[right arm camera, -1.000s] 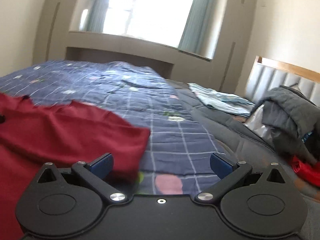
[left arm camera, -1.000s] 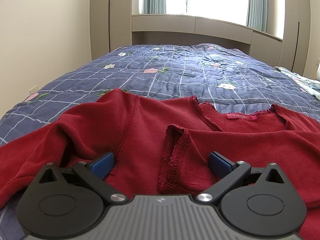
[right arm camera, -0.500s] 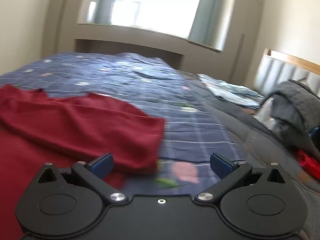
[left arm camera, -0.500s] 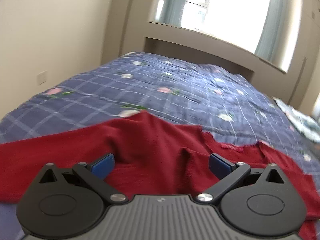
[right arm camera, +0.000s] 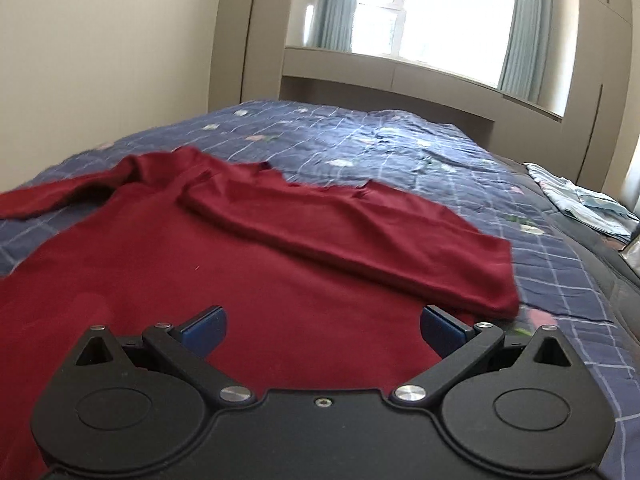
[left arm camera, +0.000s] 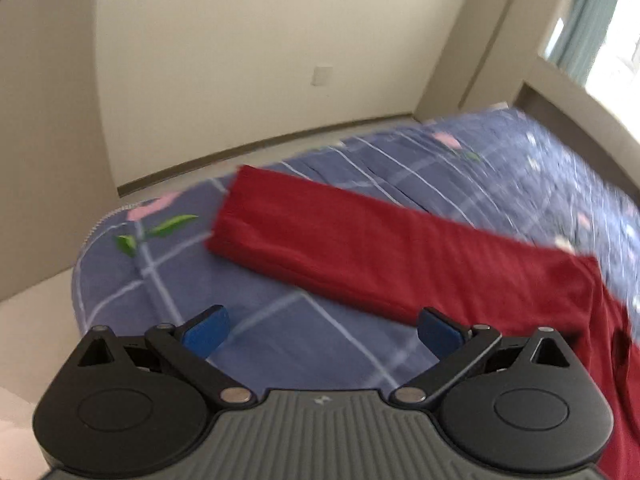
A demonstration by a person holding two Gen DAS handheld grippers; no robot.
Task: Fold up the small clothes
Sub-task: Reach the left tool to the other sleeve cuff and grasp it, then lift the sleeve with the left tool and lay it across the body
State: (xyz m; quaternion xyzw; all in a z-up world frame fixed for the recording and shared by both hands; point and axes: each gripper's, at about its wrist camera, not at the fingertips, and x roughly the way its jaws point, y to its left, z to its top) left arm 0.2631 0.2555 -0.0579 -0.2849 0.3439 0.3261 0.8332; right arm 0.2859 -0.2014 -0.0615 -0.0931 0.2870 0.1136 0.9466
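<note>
Red sweater (right arm camera: 248, 264) flat on quilt (right arm camera: 400, 140); L tool (left arm camera: 322, 334) & R tool (right arm camera: 322, 330) spread wide (both empty).

I can read no text, label, brand or number in either of my views. On the grey housing of my left gripper (left arm camera: 322, 335) there is a tiny pale mark near the front edge, too small to make out as any letter or logo. The red garment (right arm camera: 248, 264) shows no legible tag from here, and the wall plate (left arm camera: 322, 76) beside the bed (left arm camera: 248, 344) is blank.
</note>
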